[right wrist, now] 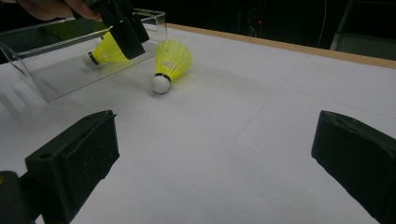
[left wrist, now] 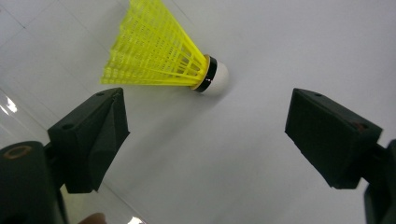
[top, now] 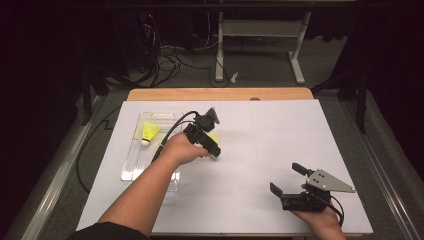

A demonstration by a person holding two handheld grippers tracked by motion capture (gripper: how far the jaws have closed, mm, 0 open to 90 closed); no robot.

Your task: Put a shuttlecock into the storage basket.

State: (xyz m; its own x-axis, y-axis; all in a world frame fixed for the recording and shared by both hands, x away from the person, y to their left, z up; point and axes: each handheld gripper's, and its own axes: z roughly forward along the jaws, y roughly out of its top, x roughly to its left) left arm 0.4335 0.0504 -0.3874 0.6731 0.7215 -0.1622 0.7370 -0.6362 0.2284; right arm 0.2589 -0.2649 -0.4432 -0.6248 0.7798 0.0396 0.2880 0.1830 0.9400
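A white table (top: pixel 280 130) spreads across the high view, with a wooden strip along its far edge and dark floor and cables beyond it. On the left part of the table lies a clear plastic tray (top: pixel 131 167), a long shallow box with see-through walls, and inside its far end rests one yellow shuttlecock (top: pixel 148 133) with its white cork toward the person. The left gripper (top: pixel 214 148) hangs over the table just to the right of the tray, held in the person's left hand (top: pixel 182 149), its jaws spread wide and gripping nothing. In the left gripper view those two black jaws stand well apart at either side, and the loose shuttlecock (left wrist: pixel 161 53) lies on the bare white surface beyond them, nearer the left jaw than the right, on its side with the yellow skirt pointing up and left and the white cork, ringed by a black band, pointing right. It touches neither jaw. The right gripper (top: pixel 286 180) sits low near the front right of the table, well apart from the tray, its jaws likewise open and empty. From the right gripper view the loose shuttlecock (right wrist: pixel 169 63) rests just outside the tray's near corner, cork toward the camera.
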